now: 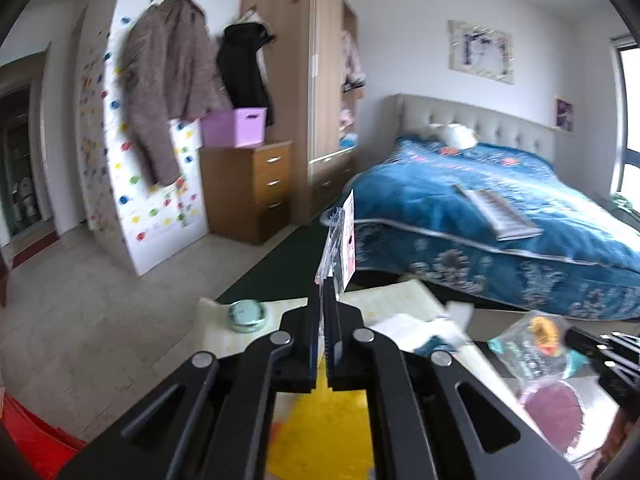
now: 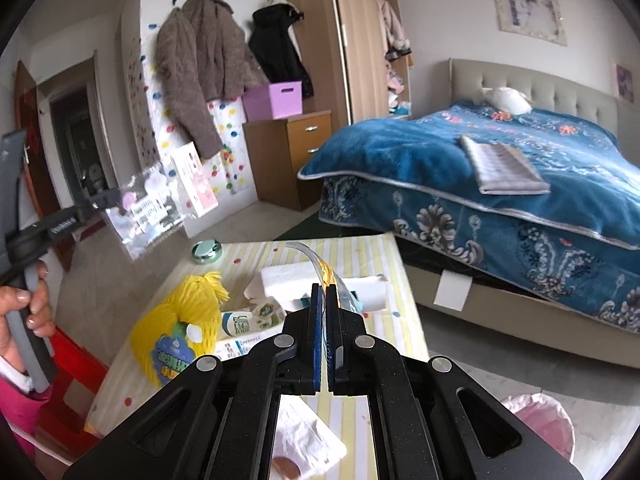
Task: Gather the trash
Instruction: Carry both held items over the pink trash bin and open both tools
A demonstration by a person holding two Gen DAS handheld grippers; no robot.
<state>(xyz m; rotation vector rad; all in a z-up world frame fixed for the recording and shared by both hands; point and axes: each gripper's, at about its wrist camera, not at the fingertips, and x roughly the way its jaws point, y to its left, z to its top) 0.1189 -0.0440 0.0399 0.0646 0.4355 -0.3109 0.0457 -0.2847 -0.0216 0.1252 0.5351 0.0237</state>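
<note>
My left gripper [image 1: 326, 292] is shut on a clear plastic packet with a pink and white card [image 1: 342, 236], held up above the table. In the right wrist view the left gripper [image 2: 106, 199] shows at the left, with the packet [image 2: 152, 208] hanging from it. My right gripper [image 2: 324, 294] is shut on a curled clear wrapper with yellow and teal print [image 2: 330, 272]. The left wrist view shows that wrapper [image 1: 534, 340] at the right gripper [image 1: 578, 338]. Below lie a yellow foam net [image 2: 176, 320], a small carton [image 2: 244, 324] and white tissue [image 2: 296, 274].
The striped table [image 2: 372, 248] also carries a round green tin [image 2: 207, 251]. A pink-lined bin [image 2: 536, 420] stands on the floor at lower right. A red stool [image 2: 76, 364] is at the left, by a person's hand [image 2: 28, 308]. A bed [image 2: 480, 168] lies beyond the table.
</note>
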